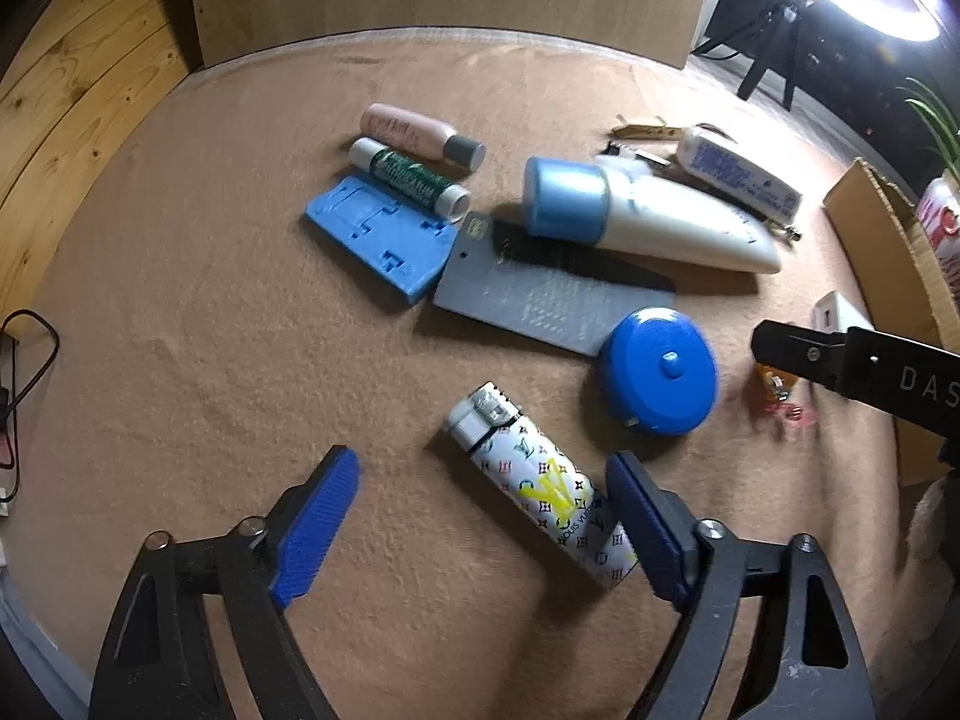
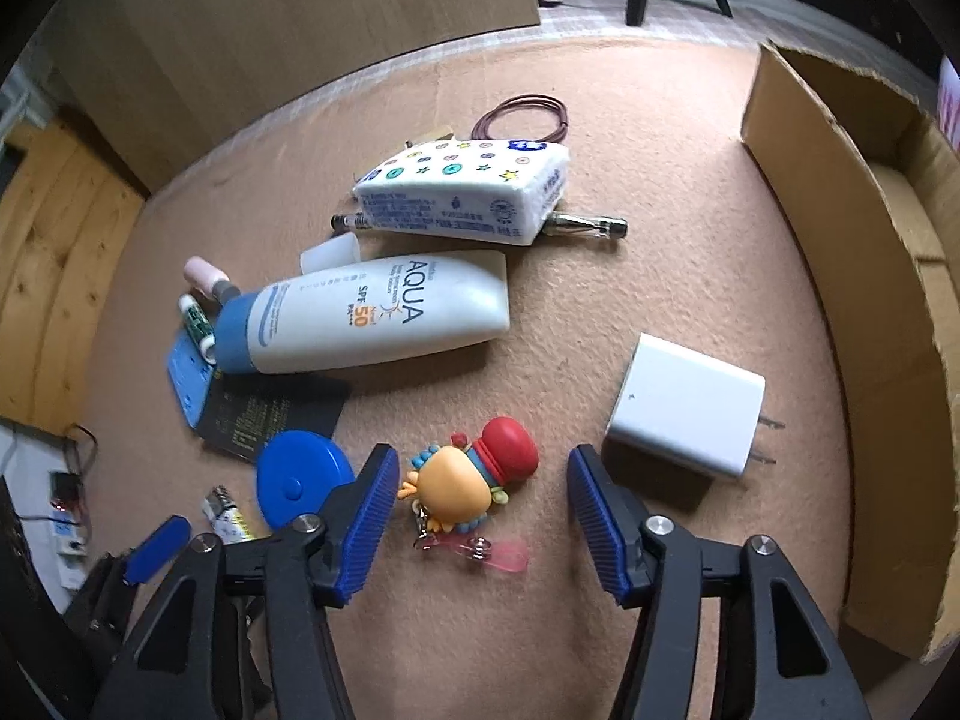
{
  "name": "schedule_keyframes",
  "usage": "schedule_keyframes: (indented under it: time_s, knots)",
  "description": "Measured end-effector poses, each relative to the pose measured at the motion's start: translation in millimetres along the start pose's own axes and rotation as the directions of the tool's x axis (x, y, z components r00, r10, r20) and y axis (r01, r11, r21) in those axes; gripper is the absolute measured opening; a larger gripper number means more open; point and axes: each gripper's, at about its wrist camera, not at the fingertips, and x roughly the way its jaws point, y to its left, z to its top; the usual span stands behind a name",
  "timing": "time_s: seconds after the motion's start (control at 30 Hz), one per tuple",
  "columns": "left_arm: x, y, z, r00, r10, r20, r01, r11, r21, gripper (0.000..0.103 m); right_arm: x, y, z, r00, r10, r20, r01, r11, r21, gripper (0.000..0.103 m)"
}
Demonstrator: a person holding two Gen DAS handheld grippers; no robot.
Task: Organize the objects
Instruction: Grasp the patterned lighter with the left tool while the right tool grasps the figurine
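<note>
patterned lighter (image 1: 543,483) between spread fingers (image 1: 315,525)

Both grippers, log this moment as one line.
left gripper: open, lighter between jaws | right gripper: open over toy keychain | cardboard box: right

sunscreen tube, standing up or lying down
Lying down. The sunscreen tube rests on its side on the brown cloth, blue cap pointing left over the dark card, its AQUA label facing up.

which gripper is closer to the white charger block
Right. The right gripper is open beside the white charger, one finger nearly touching it. The left gripper is farther away, open around the lighter.
</note>
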Motion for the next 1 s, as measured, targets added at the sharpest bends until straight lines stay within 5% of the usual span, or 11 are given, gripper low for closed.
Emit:
schedule_keyframes:
  time_s: [0.43, 0.77, 1.0]
  knots:
    - [-8.6, 20.9, -6.0, 0.999, 0.003, 0.052, -0.005, 1.0, 0.022, 0.051, -2.8, 6.5, -15.5, 1.0, 0.017, -0.019, -0.019, 0.992, -0.123, 0.028]
    - [-14.0, 36.0, -9.9, 0.998, -0.011, 0.058, 0.012, 1.0, -0.005, 0.025, -9.1, 1.7, -21.0, 0.999, 0.041, -0.009, -0.042, 0.992, -0.12, 0.028]
    - [-20.2, 54.3, -20.8, 0.996, -0.063, 0.056, 0.067, 0.996, -0.058, 0.025, -27.3, -11.7, -37.7, 0.997, 0.072, 0.026, -0.069, 0.994, -0.086, 0.028]
